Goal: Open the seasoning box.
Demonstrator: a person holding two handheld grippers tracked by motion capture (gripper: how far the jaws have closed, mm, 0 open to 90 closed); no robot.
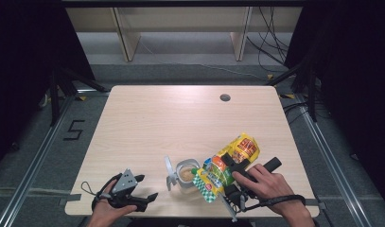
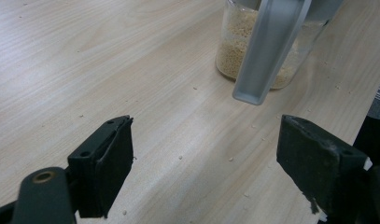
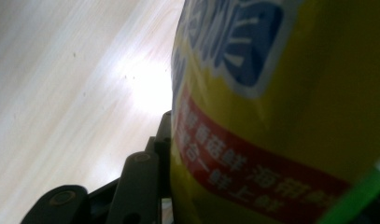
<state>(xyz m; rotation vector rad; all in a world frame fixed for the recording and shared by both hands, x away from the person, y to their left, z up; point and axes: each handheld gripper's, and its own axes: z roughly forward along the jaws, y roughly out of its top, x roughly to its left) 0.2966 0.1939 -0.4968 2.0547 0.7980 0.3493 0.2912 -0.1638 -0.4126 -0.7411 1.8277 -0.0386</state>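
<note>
The snack bag (image 1: 228, 163) is a bright yellow foil pouch with red and orange panels, a green-and-white checked end and blue-and-white lettering over a red band of characters. It is held off the table near the front edge, right of centre, lying at a slant with its checked end low and pointing toward the glass jar (image 1: 186, 174). The right gripper (image 1: 230, 165) has its fingers clamped on the bag around its middle; in the right gripper view the yellow foil (image 3: 281, 116) presses right against one dark finger (image 3: 145, 186), with the pale table (image 3: 61, 84) behind.

The jar stands upright on the table just left of the bag's low end, touching or nearly so. It is clear glass, open at the top, and holds a layer of pale tan grains (image 2: 234, 46) in its lower part. A grey hinged lid (image 1: 169, 171) hangs off its left side, and in the left gripper view that grey lid piece (image 2: 267, 51) slants down in front of the glass. Small crumbs (image 2: 180, 157) dot the wood around it.

The left gripper (image 1: 150, 197) rests at the front left edge of the table (image 1: 180, 118), well apart from the jar, its fingers (image 2: 103, 163) spread wide and holding nothing.
</note>
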